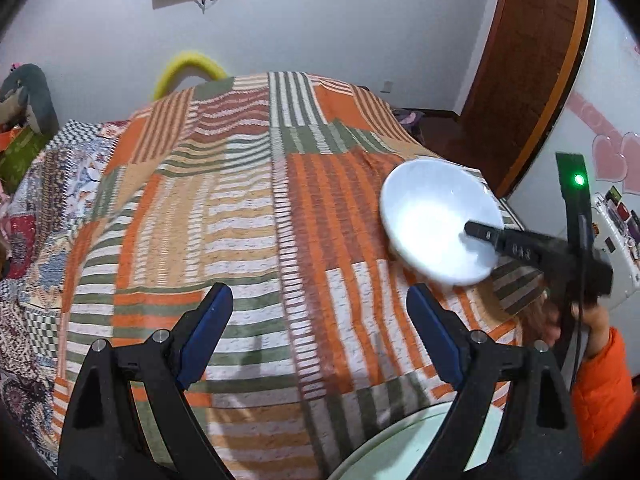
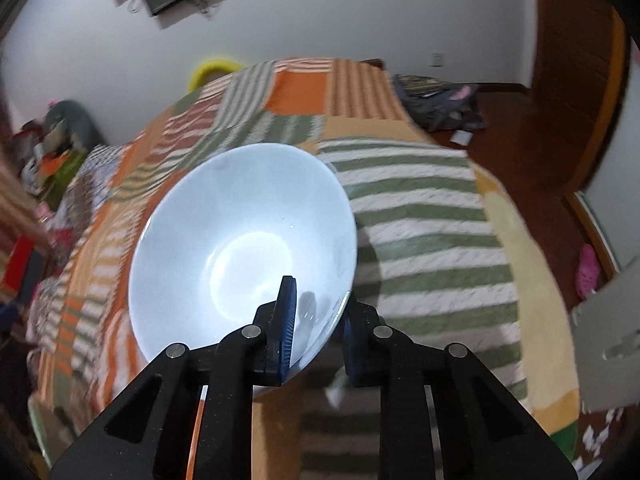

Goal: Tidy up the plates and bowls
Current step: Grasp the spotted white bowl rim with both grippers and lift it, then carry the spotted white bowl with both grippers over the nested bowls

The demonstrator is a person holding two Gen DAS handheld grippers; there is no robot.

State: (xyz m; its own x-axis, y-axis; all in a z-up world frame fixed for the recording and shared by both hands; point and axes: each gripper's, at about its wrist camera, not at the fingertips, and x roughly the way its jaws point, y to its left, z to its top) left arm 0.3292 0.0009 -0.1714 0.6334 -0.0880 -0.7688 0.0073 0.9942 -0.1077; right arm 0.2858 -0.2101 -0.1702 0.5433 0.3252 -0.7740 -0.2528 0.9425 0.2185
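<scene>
One white bowl (image 2: 244, 248) at centre of the right wrist view, tilted, lifted above the striped bed quilt (image 2: 420, 216); rim pinched between the pads of the right gripper (image 2: 316, 320), one pad inside, one outside. Left gripper (image 1: 320, 312) spread wide over the quilt, holding nothing; one pale plate (image 1: 404, 444) at lower right of the left wrist view, partly hidden.

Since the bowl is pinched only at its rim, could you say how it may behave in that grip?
The bowl looks glossy, so it could slip between the right hand-held gripper pads. Held tilted by one edge, it may pivot. It seems rigid and probably breakable.
</scene>
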